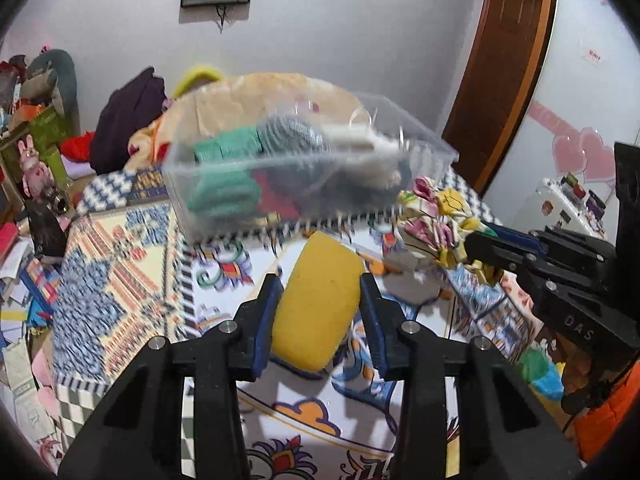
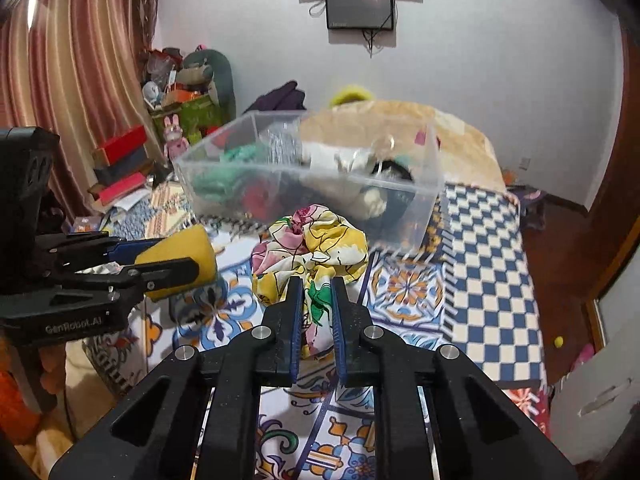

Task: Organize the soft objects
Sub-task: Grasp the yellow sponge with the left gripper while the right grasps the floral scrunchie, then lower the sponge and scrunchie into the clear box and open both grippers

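Mostly sorted, it seems: clear plastic bin (image 1: pixel 304 172) on the patterned bedspread (image 1: pixel 120 264) already loaded with soft items. Left to drop in: floral cloth (image 2: pixel 316 248) pinched narrow in right gripper (image 2: pixel 316 304), yellow sponge (image 1: pixel 318 300) clamped in left gripper (image 1: pixel 320 308), both short of the bin

Both wrist views bedward — shared bin (image 1: pixel 304 168)

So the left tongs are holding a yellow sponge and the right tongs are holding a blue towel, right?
Not quite. The left tongs do hold the yellow sponge, but the right tongs hold a flowery yellow-and-pink cloth, not a blue towel. The right wrist view shows it best.
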`<action>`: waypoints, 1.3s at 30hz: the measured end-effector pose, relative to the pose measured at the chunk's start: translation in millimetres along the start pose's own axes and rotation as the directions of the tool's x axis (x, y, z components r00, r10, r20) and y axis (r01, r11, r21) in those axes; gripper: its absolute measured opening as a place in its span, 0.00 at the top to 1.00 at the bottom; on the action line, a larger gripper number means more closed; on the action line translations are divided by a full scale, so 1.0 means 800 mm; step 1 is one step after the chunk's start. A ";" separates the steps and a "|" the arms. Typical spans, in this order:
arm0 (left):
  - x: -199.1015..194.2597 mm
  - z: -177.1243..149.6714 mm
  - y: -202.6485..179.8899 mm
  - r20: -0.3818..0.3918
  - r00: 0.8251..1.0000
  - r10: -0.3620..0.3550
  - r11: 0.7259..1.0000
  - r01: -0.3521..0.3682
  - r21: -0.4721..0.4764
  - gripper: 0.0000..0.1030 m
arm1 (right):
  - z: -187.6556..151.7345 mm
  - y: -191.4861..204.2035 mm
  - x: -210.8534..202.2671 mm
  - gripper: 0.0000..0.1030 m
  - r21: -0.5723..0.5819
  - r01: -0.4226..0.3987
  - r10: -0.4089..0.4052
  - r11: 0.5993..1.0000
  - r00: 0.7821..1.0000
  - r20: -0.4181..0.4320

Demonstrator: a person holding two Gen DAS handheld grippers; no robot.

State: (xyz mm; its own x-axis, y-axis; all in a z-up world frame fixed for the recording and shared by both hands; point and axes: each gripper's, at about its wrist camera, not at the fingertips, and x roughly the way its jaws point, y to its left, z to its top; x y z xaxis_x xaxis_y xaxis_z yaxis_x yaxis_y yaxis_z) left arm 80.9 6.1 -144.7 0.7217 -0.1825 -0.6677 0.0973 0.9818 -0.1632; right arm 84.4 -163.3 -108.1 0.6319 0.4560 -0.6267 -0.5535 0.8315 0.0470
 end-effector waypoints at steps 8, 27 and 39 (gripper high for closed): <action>-0.038 0.043 -0.001 0.134 0.990 0.034 0.999 -0.038 0.029 0.62 | 0.038 0.000 -0.029 0.88 0.004 0.000 -0.001 1.000 0.992 0.122; -0.012 0.133 0.016 0.216 0.973 0.077 0.996 -0.083 0.022 0.62 | 0.112 -0.024 0.002 0.88 0.068 0.064 -0.078 0.996 0.969 0.233; 0.066 0.138 0.018 0.106 0.989 0.099 0.993 -0.105 0.053 0.62 | 0.108 -0.024 0.067 0.88 0.055 0.062 -0.067 0.997 0.993 0.101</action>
State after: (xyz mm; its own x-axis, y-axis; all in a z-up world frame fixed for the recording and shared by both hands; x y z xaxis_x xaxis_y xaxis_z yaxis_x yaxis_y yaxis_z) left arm 196.2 16.2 -102.4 0.7961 -0.0773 -0.6002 0.0567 0.9970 -0.0532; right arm 175.3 -127.4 -75.4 0.7188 0.4289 -0.5471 -0.4830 0.8742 0.0507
